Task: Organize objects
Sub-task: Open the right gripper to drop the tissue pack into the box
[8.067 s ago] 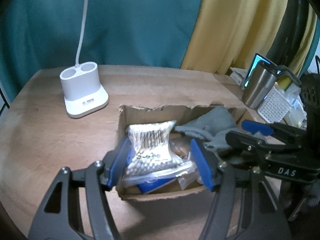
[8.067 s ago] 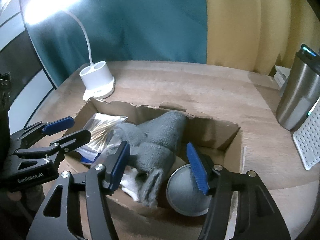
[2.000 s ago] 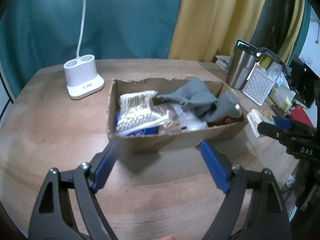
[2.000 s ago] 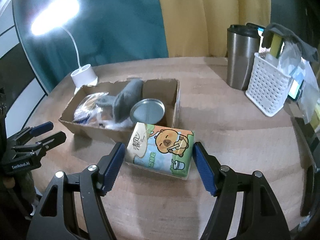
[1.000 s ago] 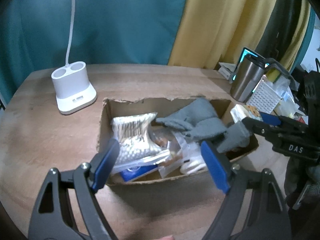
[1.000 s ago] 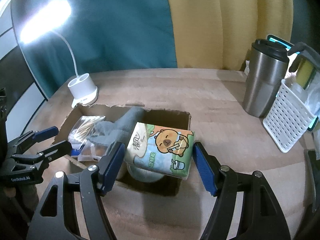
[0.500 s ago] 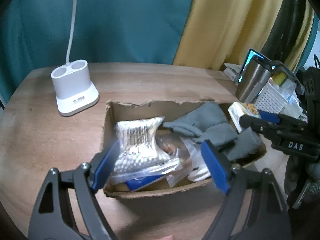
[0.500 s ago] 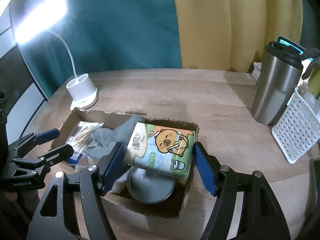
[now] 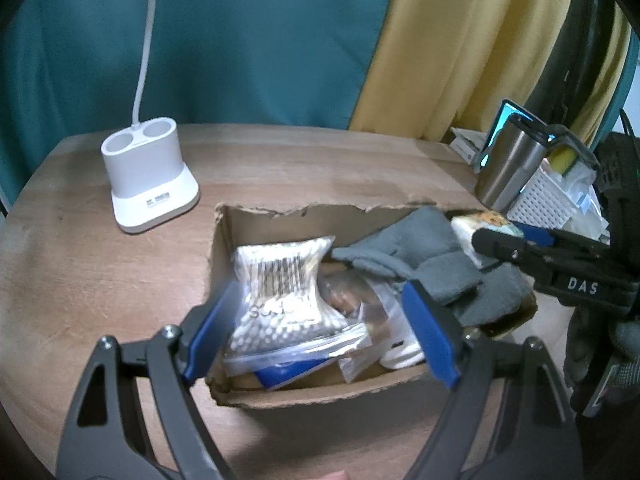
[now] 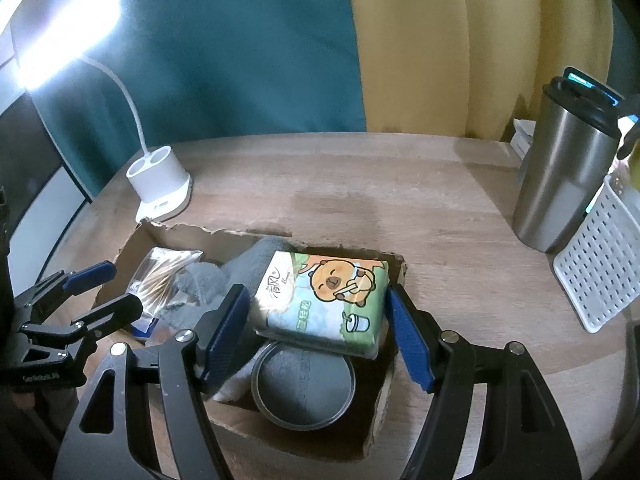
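right gripper: fingers clamp tissue pack by its short ends (soft, light, squashes) | over box | left gripper: fingers wide, empty

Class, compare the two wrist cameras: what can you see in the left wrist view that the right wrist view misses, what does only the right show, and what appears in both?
Only the left wrist view shows the barcode on the cotton swab bag and the "DAS" lettering on the right gripper.

Only the right wrist view shows the round metal tin, the lit lamp head and the cartoon printed on the tissue pack that gripper holds.

Both show the cardboard box, grey cloth, white lamp base and steel tumbler.
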Available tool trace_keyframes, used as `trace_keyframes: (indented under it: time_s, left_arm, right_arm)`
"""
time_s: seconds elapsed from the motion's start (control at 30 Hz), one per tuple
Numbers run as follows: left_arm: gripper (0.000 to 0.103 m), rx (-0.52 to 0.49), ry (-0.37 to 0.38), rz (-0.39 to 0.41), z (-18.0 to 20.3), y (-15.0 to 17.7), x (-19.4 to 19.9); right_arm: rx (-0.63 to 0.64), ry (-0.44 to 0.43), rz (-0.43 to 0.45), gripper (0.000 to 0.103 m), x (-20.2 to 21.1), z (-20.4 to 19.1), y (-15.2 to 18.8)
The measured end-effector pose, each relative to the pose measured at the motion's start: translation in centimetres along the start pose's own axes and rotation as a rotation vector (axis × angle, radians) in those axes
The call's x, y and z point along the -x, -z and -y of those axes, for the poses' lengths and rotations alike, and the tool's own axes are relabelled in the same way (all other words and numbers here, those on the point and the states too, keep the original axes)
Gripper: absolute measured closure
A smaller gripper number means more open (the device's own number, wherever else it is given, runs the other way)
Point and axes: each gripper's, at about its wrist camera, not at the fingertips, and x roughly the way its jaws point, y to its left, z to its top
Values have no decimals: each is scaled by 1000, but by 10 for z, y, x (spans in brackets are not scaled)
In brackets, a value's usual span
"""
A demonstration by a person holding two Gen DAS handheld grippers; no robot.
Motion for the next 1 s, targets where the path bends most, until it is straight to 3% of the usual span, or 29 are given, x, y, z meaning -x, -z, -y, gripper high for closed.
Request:
trace_keyframes:
  time_s: [1.0]
  left_arm:
    - [18, -25, 7, 40, 8, 4, 25]
  right_arm:
    - [15, 26, 30, 30, 19, -10, 5]
